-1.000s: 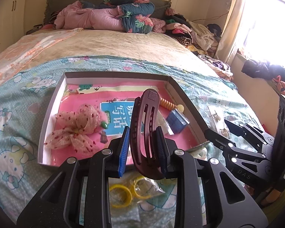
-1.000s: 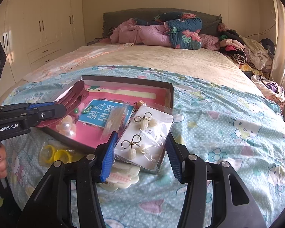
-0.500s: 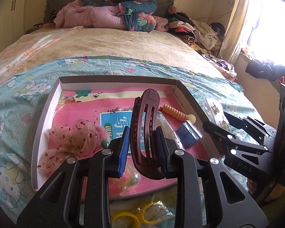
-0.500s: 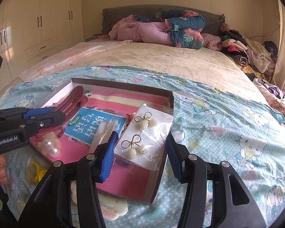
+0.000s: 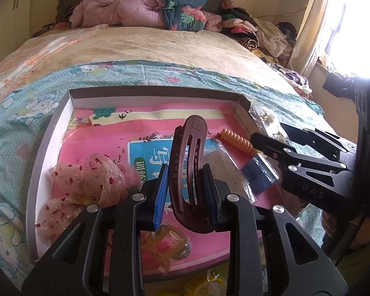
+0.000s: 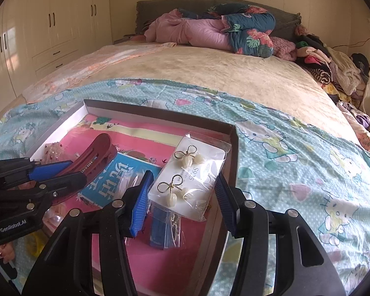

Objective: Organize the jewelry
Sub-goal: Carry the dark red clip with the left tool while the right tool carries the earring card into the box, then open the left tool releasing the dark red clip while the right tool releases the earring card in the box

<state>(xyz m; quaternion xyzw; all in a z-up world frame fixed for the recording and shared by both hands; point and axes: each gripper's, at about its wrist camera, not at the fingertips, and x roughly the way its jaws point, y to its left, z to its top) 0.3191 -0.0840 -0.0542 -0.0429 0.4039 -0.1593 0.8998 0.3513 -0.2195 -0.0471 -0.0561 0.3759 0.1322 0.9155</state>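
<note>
A: Left gripper (image 5: 186, 192)?
B: Fingers clamped on the maroon hair clip (image 5: 188, 172), upright over the tray (image 5: 49, 138).
A: Right gripper (image 6: 180, 202)?
B: Fingers grip the bagged earring card (image 6: 192, 180), tilted above the tray's right wall, on the bed (image 6: 296, 148).

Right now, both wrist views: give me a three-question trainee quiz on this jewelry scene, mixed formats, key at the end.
1. True or false: the left gripper is shut on the dark red hair clip.
2. Multiple choice: what sits between the fingers of the right gripper? A) a yellow ring B) the earring card in a clear bag C) a blue book
3. Fill in: the orange spiral hair tie lies inside the ____.

Key: 1 true. 2 B; whether the pads actually press on it cannot be told. 3 box.
</note>
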